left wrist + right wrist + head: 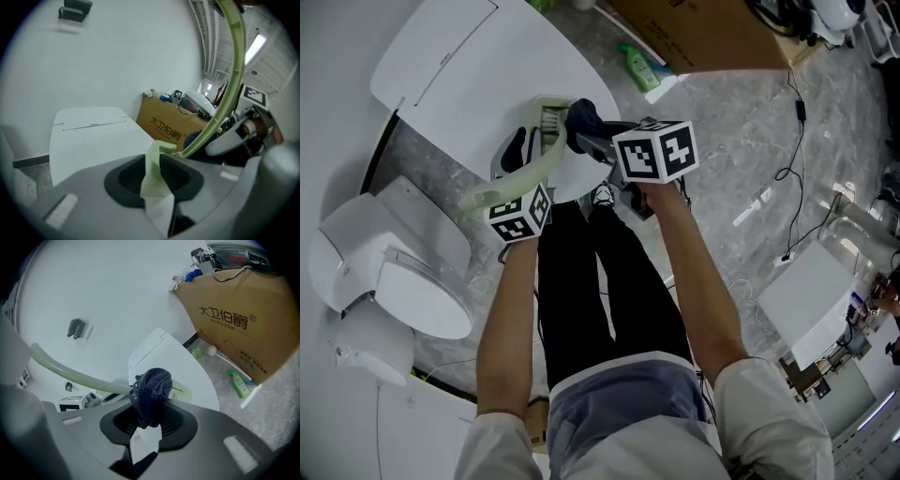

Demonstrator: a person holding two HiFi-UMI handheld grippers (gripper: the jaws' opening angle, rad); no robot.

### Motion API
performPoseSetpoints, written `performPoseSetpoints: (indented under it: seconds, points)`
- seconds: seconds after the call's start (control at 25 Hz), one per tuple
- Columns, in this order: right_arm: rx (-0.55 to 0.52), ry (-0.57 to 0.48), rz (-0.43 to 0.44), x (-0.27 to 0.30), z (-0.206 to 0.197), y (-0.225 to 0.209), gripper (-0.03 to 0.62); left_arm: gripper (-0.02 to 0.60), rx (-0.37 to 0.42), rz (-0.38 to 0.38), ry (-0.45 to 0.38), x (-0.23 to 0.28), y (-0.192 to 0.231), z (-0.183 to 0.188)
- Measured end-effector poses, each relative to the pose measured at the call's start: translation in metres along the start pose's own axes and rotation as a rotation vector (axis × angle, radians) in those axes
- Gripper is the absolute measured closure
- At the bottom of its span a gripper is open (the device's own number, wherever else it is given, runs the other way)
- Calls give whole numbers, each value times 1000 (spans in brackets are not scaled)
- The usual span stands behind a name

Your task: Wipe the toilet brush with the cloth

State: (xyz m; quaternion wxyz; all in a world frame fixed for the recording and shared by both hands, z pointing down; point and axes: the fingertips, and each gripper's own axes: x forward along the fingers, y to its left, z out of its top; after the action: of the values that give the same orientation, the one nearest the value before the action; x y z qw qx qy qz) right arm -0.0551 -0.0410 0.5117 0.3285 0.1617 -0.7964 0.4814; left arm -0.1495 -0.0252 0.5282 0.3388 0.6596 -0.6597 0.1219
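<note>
Slippage looked possible: the left claw [156, 174] pinched only the handle tip of the toilet brush [230, 84] while the right claw [146, 423], clamping the cloth [152, 387], pressed beside its head.

The toilet [412, 291] lies left of the left hand-held gripper [157, 176]. A box [703, 33] stands beyond the right hand-held gripper [145, 420], a bottle [639, 67] beside it.

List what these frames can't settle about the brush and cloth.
Head of the toilet brush: left gripper view, the handle runs off the top edge.
Its bristles: right gripper view, the dark blue cloth covers most of them; head view, too small to show dirt.
Cloth's full size: right gripper view, bunched in the right gripper, the rest tucked behind its body.
</note>
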Motion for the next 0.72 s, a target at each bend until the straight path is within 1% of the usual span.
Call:
performPoseSetpoints:
  seconds: [0.2, 0.28, 0.56, 0.72]
  points:
    - [-16, 1, -6, -8, 4, 4, 505, 581, 16, 6, -9, -14, 0, 4]
    - [-24, 1, -5, -11, 5, 8, 505, 581, 16, 6, -26, -21, -2, 10]
    - [-41, 1, -7, -23, 9, 20, 505, 581, -1, 23, -46, -43, -2, 17]
    - [-44, -2, -1, -30, 10, 28, 505, 581, -32, 43, -52, -56, 2, 18]
